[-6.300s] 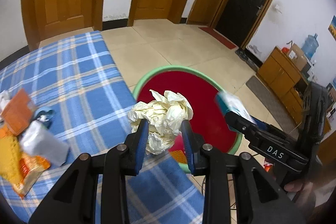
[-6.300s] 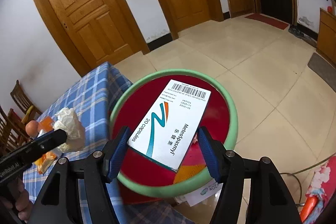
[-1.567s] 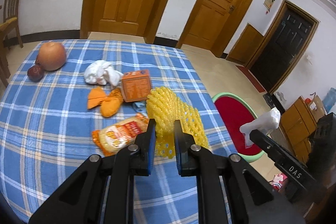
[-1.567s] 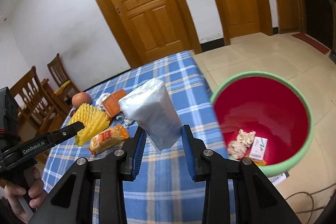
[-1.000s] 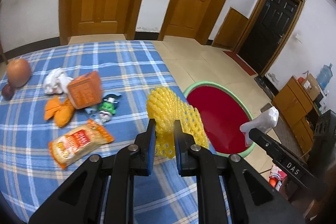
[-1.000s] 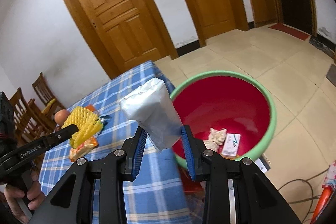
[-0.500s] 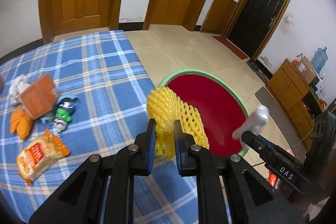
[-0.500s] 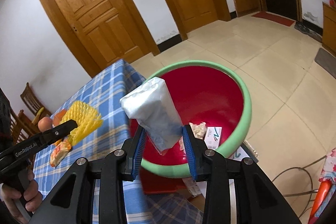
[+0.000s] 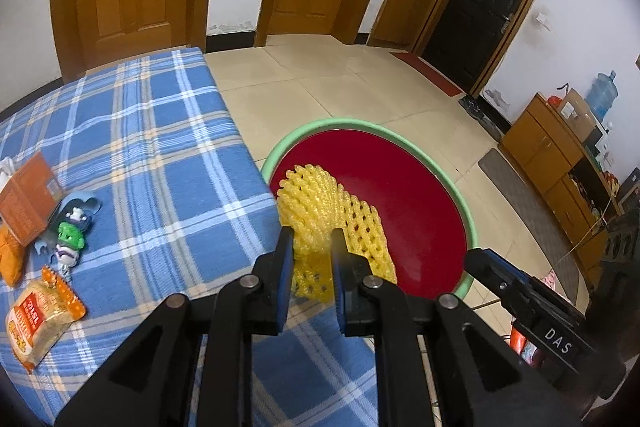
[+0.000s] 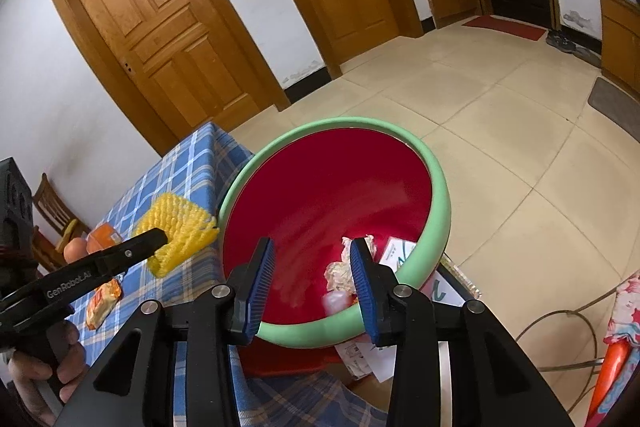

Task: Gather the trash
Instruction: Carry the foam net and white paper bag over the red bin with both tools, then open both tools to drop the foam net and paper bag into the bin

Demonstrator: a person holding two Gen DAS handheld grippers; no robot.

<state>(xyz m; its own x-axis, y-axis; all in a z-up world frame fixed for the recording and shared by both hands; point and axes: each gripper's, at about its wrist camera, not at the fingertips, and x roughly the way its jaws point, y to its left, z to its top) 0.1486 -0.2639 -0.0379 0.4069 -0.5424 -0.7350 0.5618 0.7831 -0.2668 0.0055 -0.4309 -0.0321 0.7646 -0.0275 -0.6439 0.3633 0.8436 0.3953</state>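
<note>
My left gripper (image 9: 310,247) is shut on a yellow foam fruit net (image 9: 320,207) and holds it over the near rim of the red bin with the green rim (image 9: 360,125). The net also shows in the right wrist view (image 10: 176,231), beside the bin (image 10: 440,195). My right gripper (image 10: 312,259) is open and empty above the bin. Inside the bin lie a crumpled paper (image 10: 340,273), a medicine box (image 10: 396,251) and a white packet (image 10: 336,301).
The blue plaid table (image 9: 160,147) carries an orange box (image 9: 26,201), a small green toy (image 9: 70,237), an orange snack bag (image 9: 38,317) and orange peel (image 9: 8,259). Papers (image 10: 372,351) lie on the floor by the bin. Wooden cabinets (image 9: 552,155) stand at the right.
My right gripper has opened and the white packet has dropped into the bin. My left gripper has carried the yellow net from the table toward the bin's rim.
</note>
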